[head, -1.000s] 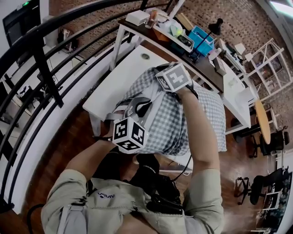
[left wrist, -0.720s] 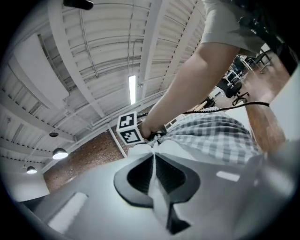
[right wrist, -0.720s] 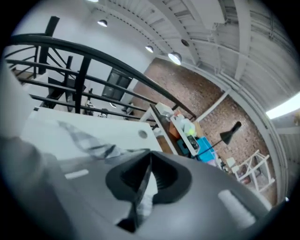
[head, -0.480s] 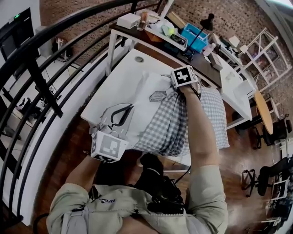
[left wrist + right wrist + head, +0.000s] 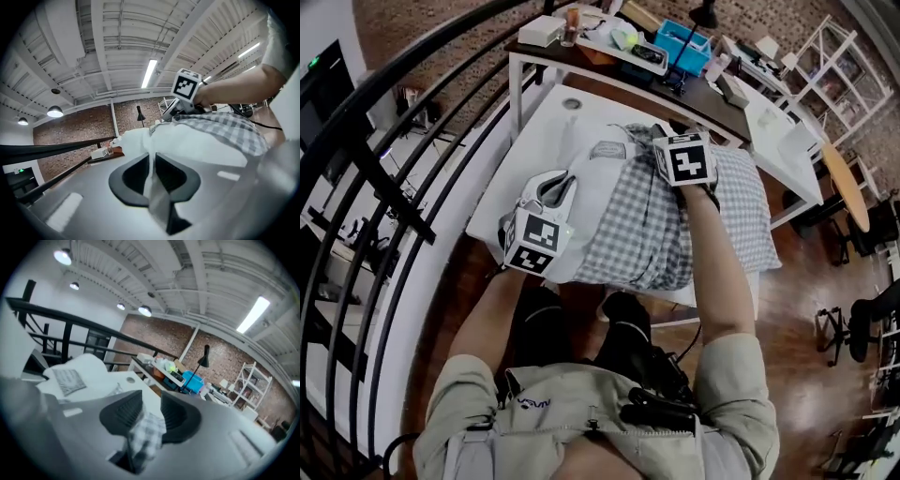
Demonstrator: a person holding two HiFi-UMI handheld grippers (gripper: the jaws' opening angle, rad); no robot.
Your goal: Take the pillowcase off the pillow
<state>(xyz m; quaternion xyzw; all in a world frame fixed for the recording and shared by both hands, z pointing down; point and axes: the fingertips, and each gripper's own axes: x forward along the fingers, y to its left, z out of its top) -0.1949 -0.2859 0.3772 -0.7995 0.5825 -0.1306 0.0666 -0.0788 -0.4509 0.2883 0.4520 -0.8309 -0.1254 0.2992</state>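
Note:
A white pillow (image 5: 600,183) lies on the white table (image 5: 534,131), its left half bare. The checked pillowcase (image 5: 642,225) still covers its right half. My left gripper (image 5: 565,180) is at the pillow's near left end. In the left gripper view its jaws (image 5: 152,159) are shut on a fold of the pillow's white cloth (image 5: 197,140), with the checked case (image 5: 225,124) beyond. My right gripper (image 5: 667,134) is at the far edge of the case. Its jaws (image 5: 151,401) are opening, and a loose tuft of checked cloth (image 5: 146,432) hangs between them. The bare pillow (image 5: 77,369) shows to the left.
A dark desk at the back carries a blue bin (image 5: 680,42), a white box (image 5: 536,30) and a black lamp (image 5: 204,357). A black railing (image 5: 394,187) runs along the left. A second white table (image 5: 778,127) stands at the right. The person's legs are under the table's near edge.
The checked case has slid to the right, baring the pillow's white left half. My left gripper swung out to the near left, then came back to the pillow. The right gripper stayed at the case's far edge.

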